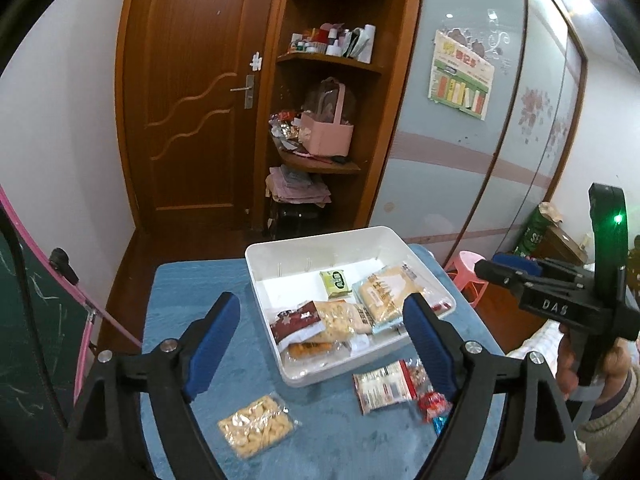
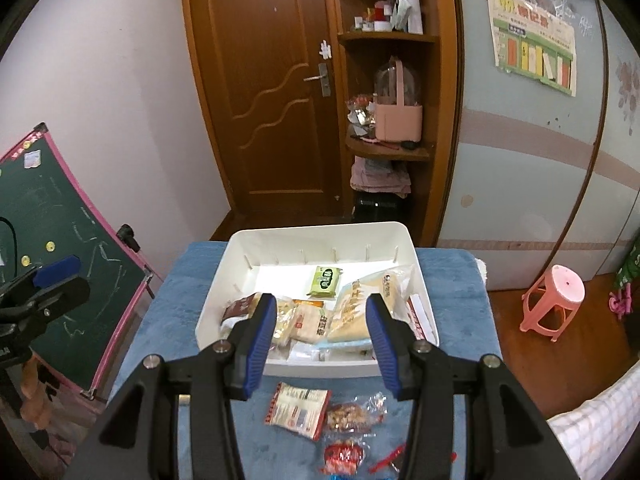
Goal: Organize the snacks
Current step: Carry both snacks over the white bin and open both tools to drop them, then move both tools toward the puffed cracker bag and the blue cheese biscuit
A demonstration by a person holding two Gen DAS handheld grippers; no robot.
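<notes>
step in hand: between placements, by my reading; several snack packets already lie in the white bin [image 1: 424, 264] on the blue-covered counter [image 1: 192, 280], others remain outside it
left hand-held gripper [image 1: 316, 344]: jaws wide apart, nothing between them, raised over the counter's near part
right hand-held gripper [image 2: 322, 340]: jaws partly apart with no packet between the pads, raised before the bin's near wall; seen from the left camera off the counter's right edge, held in a person's hand [image 1: 580, 364]
snacks in bin: green packet [image 1: 337, 282] toward the far wall, large pale packet [image 1: 386, 290] by the right wall, brown-and-white packet [image 1: 296, 322] and others piled at the near left
snacks left out: clear bag of pale crackers [image 1: 256, 426] at the near left of the counter; white-and-red packet [image 2: 298, 408] just beside the bin's near wall; clear bag of brown pieces [image 2: 350, 418] touching it; red candies [image 2: 344, 454] at the near edge
next move calls for: lowering one hand-held gripper onto a loose packet, pinching a flat edge, lifting clear of the bin wall
</notes>
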